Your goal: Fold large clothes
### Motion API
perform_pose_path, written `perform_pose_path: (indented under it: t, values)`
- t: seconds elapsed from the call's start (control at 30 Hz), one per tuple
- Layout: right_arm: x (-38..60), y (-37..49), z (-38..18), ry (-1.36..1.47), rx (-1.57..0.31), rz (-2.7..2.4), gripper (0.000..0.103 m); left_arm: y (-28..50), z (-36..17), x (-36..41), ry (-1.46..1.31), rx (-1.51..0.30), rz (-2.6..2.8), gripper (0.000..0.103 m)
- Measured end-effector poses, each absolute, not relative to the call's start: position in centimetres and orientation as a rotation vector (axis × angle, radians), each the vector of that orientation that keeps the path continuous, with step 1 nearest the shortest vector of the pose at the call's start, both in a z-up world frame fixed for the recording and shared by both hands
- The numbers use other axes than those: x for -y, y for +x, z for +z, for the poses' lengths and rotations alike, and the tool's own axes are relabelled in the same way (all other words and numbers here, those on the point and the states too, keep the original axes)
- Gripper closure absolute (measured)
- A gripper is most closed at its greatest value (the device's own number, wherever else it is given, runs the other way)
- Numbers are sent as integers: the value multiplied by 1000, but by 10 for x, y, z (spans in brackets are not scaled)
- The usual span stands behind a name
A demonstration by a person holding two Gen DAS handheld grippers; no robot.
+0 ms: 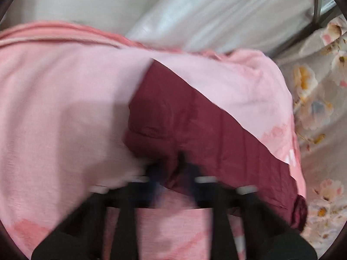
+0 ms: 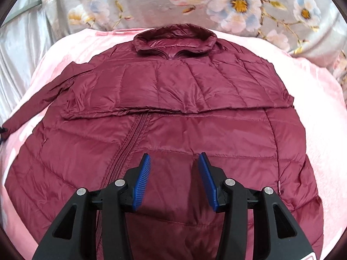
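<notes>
**Mia:** One sleeve looks folded in, I think. See the jacket (image 2: 173, 119)? It lies flat on the pink blanket (image 2: 321, 99), zipper side up, collar far away. A puffy piece lies across the chest.

**Ben:** And the other sleeve (image 2: 36, 99)?

**Mia:** It sticks out to the side, long and straight, onto the blanket. So that one is not folded yet.

**Ben:** What does the right gripper (image 2: 174, 179) do?

**Mia:** It hangs over the low part of the jacket, just beside the zipper (image 2: 128, 143). Its blue pads (image 2: 142, 179) stand apart. Only the jacket's flat front lies under the gap. The pads pinch nothing.

**Ben:** And the left gripper (image 1: 171, 173)?

**Mia:** That picture is very blurry. The left gripper sits at the end of the straight sleeve (image 1: 195, 125). Its fingers look close together, and dark red cloth bunches right at the tips. I think it has pinched the sleeve end, but the blur makes it hard to be sure.

**Ben:** So how much is done?

**Mia:** Only a little, I guess. The jacket is spread out and one side is tucked. The long sleeve must go over next. Then the body needs folding up, maybe in half or in three parts.

**Ben:** What is around the blanket?

**Mia:** A flowery sheet (image 2: 238, 4), and something shiny and grey (image 1: 216, 13).
</notes>
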State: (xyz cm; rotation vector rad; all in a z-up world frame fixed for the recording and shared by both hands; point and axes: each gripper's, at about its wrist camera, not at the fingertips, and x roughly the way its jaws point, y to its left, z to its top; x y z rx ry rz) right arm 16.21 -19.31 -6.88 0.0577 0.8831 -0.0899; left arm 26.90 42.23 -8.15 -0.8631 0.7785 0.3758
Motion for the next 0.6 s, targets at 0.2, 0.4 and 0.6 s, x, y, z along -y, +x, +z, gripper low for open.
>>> perform_pose_path:
  t: [0.2, 0.4, 0.6]
  values:
    - [200, 159, -60, 104, -864, -90, 50, 292, 2, -341, -573, -674, 275, 100]
    - [211, 157, -54, 122, -863, -106, 48, 314, 97, -197, -395, -567, -65, 100]
    - [233, 147, -48, 139, -852, -154, 43, 308, 121, -20, -270, -612, -461, 99]
